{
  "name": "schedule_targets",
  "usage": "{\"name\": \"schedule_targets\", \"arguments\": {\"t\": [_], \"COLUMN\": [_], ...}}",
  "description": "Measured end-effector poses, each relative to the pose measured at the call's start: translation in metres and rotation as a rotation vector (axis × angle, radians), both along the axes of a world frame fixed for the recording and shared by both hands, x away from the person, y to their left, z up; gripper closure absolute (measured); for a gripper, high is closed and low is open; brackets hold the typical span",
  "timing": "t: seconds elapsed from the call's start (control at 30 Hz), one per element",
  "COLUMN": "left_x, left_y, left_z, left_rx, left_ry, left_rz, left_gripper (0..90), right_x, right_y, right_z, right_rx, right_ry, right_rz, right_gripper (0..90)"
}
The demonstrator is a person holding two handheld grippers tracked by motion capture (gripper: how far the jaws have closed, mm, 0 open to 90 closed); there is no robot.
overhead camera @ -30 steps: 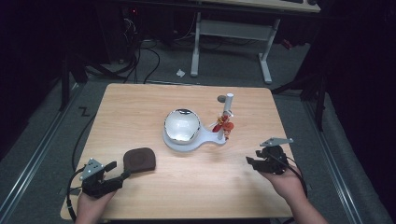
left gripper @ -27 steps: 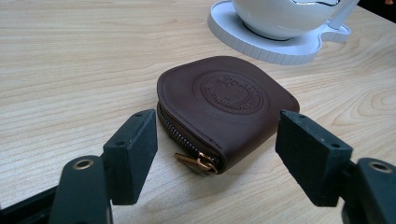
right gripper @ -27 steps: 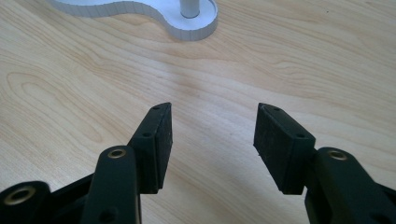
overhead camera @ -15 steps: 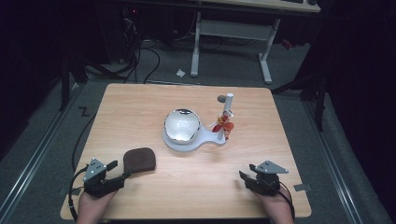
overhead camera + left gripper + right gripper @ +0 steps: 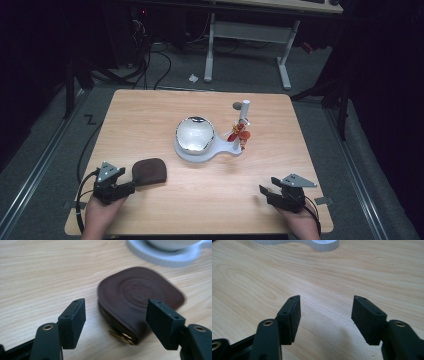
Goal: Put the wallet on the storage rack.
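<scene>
Two hand-held grippers low over a wooden surface (image 5: 150,110), a brown zip pouch (image 5: 149,171) near the left one.
Left gripper (image 5: 116,315): jaws open, pouch between them, untouched; right gripper (image 5: 325,315): jaws just opening, wide, nothing between them; white stand (image 5: 200,152) at centre.
</scene>
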State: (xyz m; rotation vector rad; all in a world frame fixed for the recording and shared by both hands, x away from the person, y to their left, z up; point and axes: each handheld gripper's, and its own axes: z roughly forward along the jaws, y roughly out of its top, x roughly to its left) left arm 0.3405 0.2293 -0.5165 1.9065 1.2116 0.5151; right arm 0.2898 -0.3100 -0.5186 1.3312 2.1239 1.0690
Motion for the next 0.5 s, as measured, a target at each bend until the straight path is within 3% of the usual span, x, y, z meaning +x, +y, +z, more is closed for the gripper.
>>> {"name": "schedule_targets", "arguments": {"t": [0.13, 0.23, 0.5], "left_x": [0.016, 0.025, 0.034], "left_y": [0.008, 0.009, 0.012], "left_z": [0.001, -0.001, -0.008], "left_rx": [-0.044, -0.088, -0.211], "left_ry": [0.038, 0.057, 0.114], "left_rz": [0.031, 0.02, 0.003], "left_gripper": [40.6, 48.2, 69.1], "right_x": [0.003, 0.004, 0.003], "right_y": [0.0, 0.002, 0.005], "right_z": [-0.001, -0.003, -0.006], "right_rx": [0.019, 0.022, 0.012], "right_ry": [0.012, 0.019, 0.032], "right_rz": [0.018, 0.026, 0.036], "right_gripper": [40.1, 39.9, 40.3]}}
